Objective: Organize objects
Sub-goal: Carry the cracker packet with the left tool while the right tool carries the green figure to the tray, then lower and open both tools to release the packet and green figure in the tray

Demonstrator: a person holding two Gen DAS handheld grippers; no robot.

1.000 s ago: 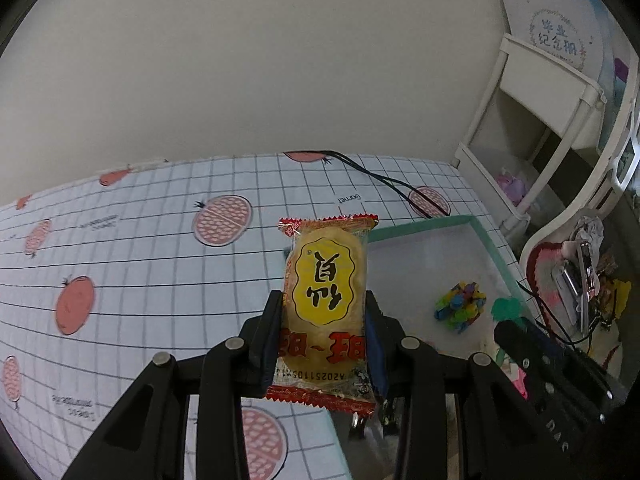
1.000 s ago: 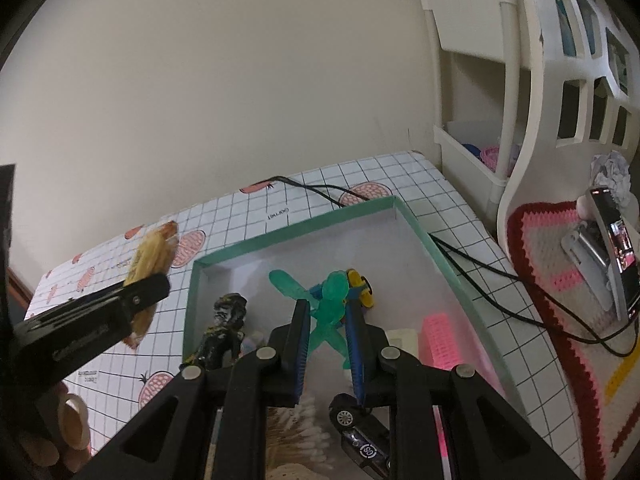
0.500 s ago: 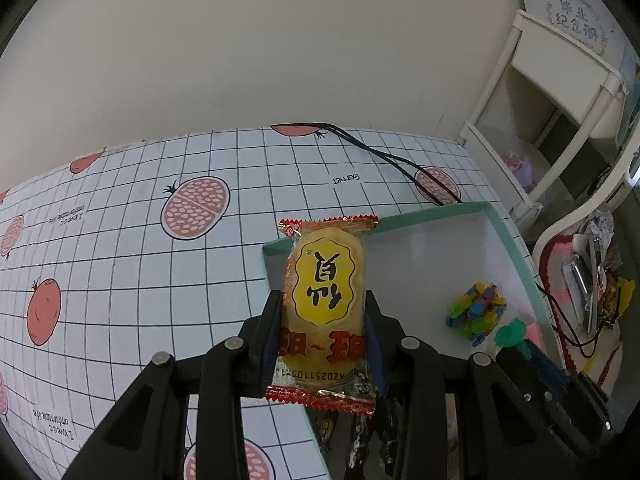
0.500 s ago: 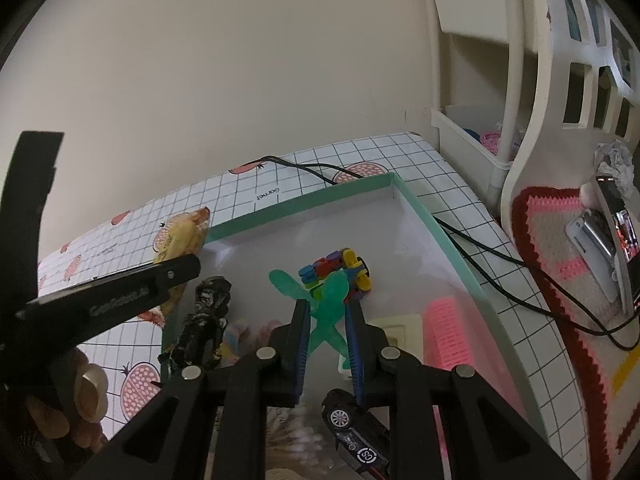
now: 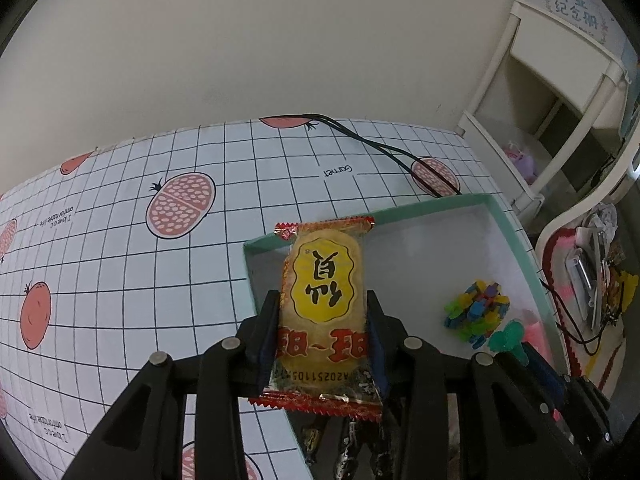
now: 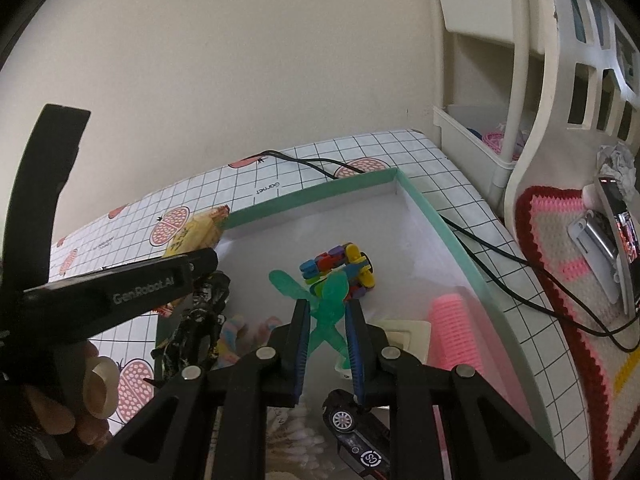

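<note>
**Snack packet poised over the box corner, green toy waiting on the right**

Left wrist view: the left gripper (image 5: 322, 334) has its fingers around the lower half of a yellow snack packet (image 5: 325, 300), which stands upright between them, print upside down. The fingers are easing apart, though the packet has not dropped and the pads appear to press its sides. It hangs over the near-left corner of the teal-rimmed box (image 5: 436, 203), probably so it can fall inside rather than onto the grid-patterned desk (image 5: 120, 272). Inside the box, to the right, lies a cluster of colourful plastic links (image 5: 478, 314). Dark wrapped items under the packet are mostly hidden by the fingers and hard to identify.

Right wrist view: the right gripper (image 6: 328, 320) is clamped tight on a green propeller-like toy (image 6: 320, 300), held low over the box floor, likely waiting its turn. Just beyond it sit the colourful links. A pink ribbed item (image 6: 450, 328) lies at the right wall, a dark figurine (image 6: 200, 312) at the left, and a toy car (image 6: 356, 432) is cut off at the bottom. The left gripper crosses the left side, hiding most of the packet; only its yellow top shows. A black cable (image 6: 500, 256) trails along the box's outside.
</note>
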